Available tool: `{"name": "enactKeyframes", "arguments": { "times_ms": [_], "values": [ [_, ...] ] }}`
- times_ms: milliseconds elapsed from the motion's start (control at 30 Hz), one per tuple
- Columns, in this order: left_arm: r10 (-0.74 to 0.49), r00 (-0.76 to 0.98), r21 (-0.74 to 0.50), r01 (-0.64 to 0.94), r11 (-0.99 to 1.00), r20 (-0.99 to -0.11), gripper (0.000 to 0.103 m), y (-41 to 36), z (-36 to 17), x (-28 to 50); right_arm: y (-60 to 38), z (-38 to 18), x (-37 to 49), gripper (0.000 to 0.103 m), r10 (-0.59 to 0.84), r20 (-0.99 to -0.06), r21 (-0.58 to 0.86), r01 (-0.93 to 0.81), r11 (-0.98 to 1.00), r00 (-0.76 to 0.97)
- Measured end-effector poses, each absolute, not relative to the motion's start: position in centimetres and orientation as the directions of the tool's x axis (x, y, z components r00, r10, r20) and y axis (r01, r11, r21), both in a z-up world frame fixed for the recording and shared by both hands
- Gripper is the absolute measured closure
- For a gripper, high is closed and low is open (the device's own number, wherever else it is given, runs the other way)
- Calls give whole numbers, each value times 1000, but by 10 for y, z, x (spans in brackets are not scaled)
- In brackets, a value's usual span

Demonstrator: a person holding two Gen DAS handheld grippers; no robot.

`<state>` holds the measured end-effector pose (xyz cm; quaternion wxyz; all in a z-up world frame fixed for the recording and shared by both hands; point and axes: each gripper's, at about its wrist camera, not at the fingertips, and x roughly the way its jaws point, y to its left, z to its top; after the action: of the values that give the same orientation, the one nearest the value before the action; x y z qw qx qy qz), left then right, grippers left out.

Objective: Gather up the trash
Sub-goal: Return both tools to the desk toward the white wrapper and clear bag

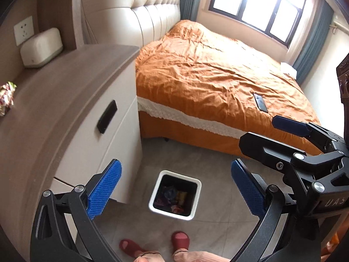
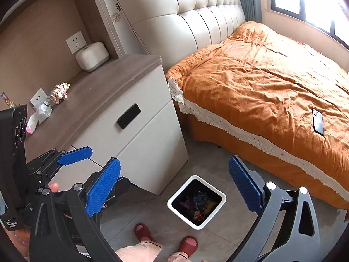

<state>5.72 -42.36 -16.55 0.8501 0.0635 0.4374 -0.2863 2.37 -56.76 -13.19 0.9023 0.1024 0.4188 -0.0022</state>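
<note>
Below both grippers stands the trash bin (image 1: 174,194), a white square bin with a black liner on the grey tiled floor, and it serves as the landmark for everything else. Crumpled wrappers (image 2: 199,204) in dark, yellow and red colours already lie inside it. The left gripper (image 1: 174,187) hangs above the bin with its blue fingers (image 1: 104,190) spread wide apart and nothing between them. The right gripper (image 2: 174,188) also hangs above the bin, its fingers (image 2: 245,188) equally wide open and empty; in the left wrist view it shows to the right of the bin.

Left of the bin stands a white nightstand with a brown top, the bench (image 2: 109,87). On that bench, well apart from the bin, lie more pieces of trash: a crumpled shiny wrapper (image 2: 60,92), and beyond it a clear plastic scrap (image 2: 43,109) with a pink-and-white piece (image 2: 31,124) beside it. A white tissue box (image 2: 92,55) sits at the back of the bench, under a wall socket (image 2: 75,41).

Behind the bin and to its right is a bed (image 2: 261,76) with an orange cover, and a dark phone (image 2: 318,124) lies on the cover. Just in front of the bin, the person's feet in red slippers (image 2: 189,244) stand on the floor.
</note>
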Motion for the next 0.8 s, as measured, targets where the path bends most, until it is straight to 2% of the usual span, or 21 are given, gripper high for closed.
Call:
{"name": "enactKeyframes", "arguments": {
  "times_ms": [267, 800],
  "values": [
    [-358, 573, -101, 431, 897, -737, 4, -382, -127, 69, -531, -101, 52, 4, 181, -727, 196, -51, 979, 662],
    [-169, 705, -76, 162, 984, -689, 4, -207, -94, 137, -380, -74, 143, 4, 350, -695, 186, -314, 931, 628]
  ]
}}
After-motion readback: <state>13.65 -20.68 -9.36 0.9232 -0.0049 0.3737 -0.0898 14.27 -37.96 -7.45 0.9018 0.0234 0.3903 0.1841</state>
